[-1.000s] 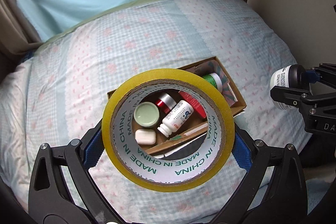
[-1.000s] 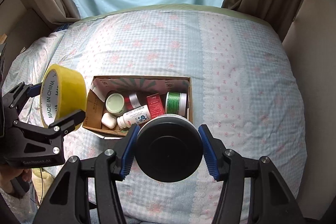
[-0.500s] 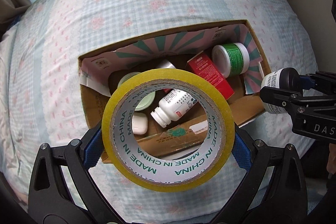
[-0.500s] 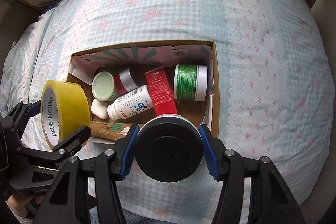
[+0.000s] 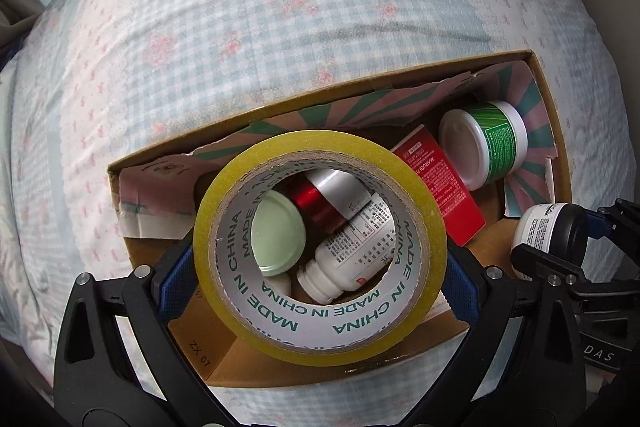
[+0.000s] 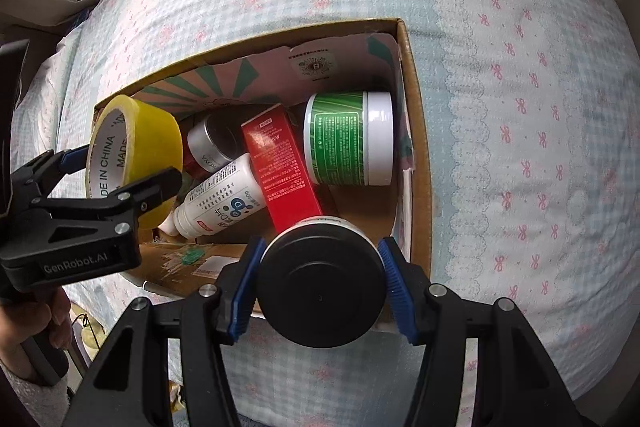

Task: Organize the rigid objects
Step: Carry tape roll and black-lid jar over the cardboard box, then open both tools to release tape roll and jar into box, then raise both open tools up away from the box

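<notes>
From the left wrist, the left gripper (image 5: 320,277) is clamped on a roll of yellow adhesive tape (image 5: 320,243) with a grey printed cardboard core, its blue pads pressed against the roll's outer sides, held over the near left part of an open brown cardboard box (image 5: 558,131) that sits on a pale blue checked bedcover (image 5: 280,7). Through the core show a pale green round lid (image 5: 278,233), a red and silver metal can (image 5: 326,197) and a white plastic bottle (image 5: 352,247) lying on its side; to the right lie a flat red carton (image 5: 444,195) and a white jar with a green label (image 5: 486,147). From the right wrist, the right gripper (image 6: 320,287) grips a white jar with a black lid (image 6: 320,287) between its blue pads, over the box's near right corner, just in front of the red carton. The tape-bearing gripper hangs at the left, over the box's left end, a hand (image 6: 36,331) on its handle.
</notes>
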### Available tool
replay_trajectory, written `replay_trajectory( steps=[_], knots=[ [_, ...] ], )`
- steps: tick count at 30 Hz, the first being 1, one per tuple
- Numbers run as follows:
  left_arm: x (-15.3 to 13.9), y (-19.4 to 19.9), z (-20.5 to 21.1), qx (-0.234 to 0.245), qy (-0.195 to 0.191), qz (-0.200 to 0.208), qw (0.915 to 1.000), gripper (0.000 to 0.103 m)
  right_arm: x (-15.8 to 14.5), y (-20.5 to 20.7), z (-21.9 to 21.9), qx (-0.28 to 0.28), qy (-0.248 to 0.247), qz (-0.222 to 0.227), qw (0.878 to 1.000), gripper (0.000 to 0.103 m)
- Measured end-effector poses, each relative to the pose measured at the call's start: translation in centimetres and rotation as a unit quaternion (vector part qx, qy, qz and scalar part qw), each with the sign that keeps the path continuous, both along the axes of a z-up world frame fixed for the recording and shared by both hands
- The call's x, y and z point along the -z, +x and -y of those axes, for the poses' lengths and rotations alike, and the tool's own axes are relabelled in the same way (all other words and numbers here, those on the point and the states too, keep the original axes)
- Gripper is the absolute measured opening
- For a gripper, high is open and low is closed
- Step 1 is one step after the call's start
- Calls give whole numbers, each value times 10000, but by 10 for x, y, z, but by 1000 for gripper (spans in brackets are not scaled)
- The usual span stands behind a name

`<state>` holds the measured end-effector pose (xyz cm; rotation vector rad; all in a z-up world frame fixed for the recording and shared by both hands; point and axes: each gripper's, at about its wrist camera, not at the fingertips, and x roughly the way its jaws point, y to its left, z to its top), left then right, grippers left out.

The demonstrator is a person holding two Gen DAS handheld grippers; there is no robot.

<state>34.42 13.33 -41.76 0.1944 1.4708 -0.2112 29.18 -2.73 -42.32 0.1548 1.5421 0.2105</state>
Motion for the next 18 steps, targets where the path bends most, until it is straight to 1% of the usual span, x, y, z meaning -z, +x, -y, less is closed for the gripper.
replay_trajectory(
  steps=[2,3,4,5,6,7,11,18],
  knots=[
    [-2,2,0,-56,-42,26,10000,99,1,-1,-1,-47,23,20,10000,53],
    [-2,2,-2,-113,-73,5,9999,103,1,-1,-1,-48,51,16,10000,54],
    [-5,1,-3,-157,-92,47,9998,103,1,-2,0,-37,94,13,9999,56],
    [-8,1,-5,-176,-84,80,9998,103,-1,-3,1,-18,151,59,9999,70],
    [-10,0,-5,-178,-56,95,9998,103,-3,-5,1,-7,181,142,9997,95],
    [-11,0,-6,-169,-28,92,9998,103,-6,-7,2,-8,197,234,9995,103],
    [-18,-5,-8,-110,61,115,9999,103,-14,-14,1,-46,192,304,9993,103],
    [-43,-21,-13,-167,-24,361,9992,103,-30,-24,6,127,186,393,9990,103]
  ],
)
